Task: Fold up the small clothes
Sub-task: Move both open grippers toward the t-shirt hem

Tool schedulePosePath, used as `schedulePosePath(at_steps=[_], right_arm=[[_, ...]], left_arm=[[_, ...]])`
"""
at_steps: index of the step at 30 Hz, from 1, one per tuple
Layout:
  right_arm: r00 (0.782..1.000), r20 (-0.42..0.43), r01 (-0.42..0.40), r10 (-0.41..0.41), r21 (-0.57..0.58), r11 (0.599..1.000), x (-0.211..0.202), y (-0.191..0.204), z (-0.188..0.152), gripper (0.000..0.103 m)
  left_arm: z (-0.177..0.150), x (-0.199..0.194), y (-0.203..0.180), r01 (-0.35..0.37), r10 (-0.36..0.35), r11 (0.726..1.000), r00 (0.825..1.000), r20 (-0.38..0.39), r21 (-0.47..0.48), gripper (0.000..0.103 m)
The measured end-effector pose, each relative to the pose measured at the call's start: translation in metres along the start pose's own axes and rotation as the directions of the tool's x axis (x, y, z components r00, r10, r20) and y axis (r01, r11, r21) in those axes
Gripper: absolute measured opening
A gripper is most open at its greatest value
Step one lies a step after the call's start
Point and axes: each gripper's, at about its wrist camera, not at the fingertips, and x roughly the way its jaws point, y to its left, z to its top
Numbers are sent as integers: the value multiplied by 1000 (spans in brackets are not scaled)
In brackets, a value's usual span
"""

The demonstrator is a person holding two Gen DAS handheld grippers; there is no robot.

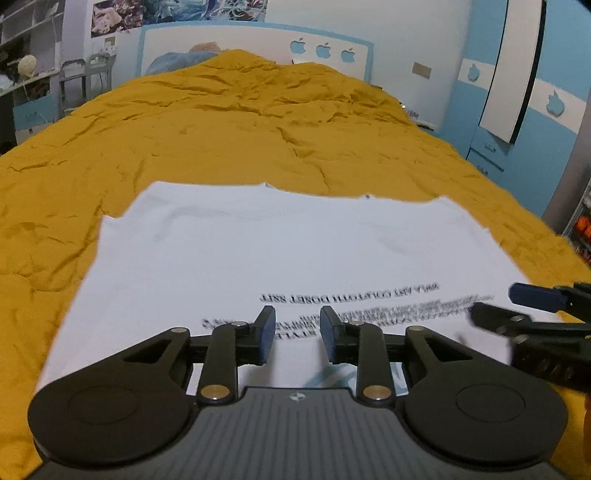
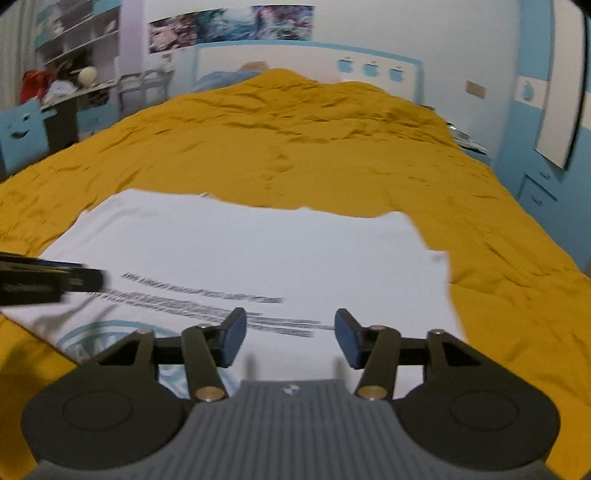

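A white T-shirt (image 1: 266, 251) is laid flat on the mustard-yellow bedspread (image 1: 221, 122) of a bed, at the near end, with its printed black lettering (image 1: 351, 295) facing up and reading upside down from the left wrist view. A pale blue circular print (image 2: 110, 332) is seen on the near part of the garment in the right wrist view. The garment's far edge is seen as roughly straight, with a short flap stepped out at each side.

The left claw (image 1: 297, 334) is held over the near part of the shirt with its jaws parted and nothing between the blue pads. The right claw (image 2: 290, 338) is likewise held above the shirt, released, its jaws set wider apart and empty. Each claw is seen at the edge of the other's view, blurred.

Shelving (image 2: 74, 33) at the far left wall is seen to hold assorted items, too blurred to identify. A headboard (image 1: 258, 40) with blue apple shapes is noted beyond the bedspread.
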Motion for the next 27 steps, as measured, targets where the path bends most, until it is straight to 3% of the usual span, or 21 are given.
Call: schedulePosePath(at_steps=[5,11,16,18,20,27], right_arm=[[997,-76,-7,6,-12,1000,28,17,-29,57],[998,-60,6,-9,-44,999,34,25,-54,58],[996,-82,-42,42,7,999,33,15,-43,60],[993,-73,-87,90,37,995,25,4,-37,70],[992,-44,-112,115,72,991,15,-9,-33,74],[998,62,-48,32,277,960,11,-77,1,74]], left_arm=[[-33,12,-14,-62,60,994,998,20,90,35],[-41,12,-22,-88,83,988,996,44,130,35],[-22,4,-6,-18,18,999,1000,-6,45,43],[-10,4,-3,-26,26,999,1000,-5,24,55],[1,3,-1,-49,49,999,999,12,19,57],[49,14,3,-27,28,999,997,74,-18,67]])
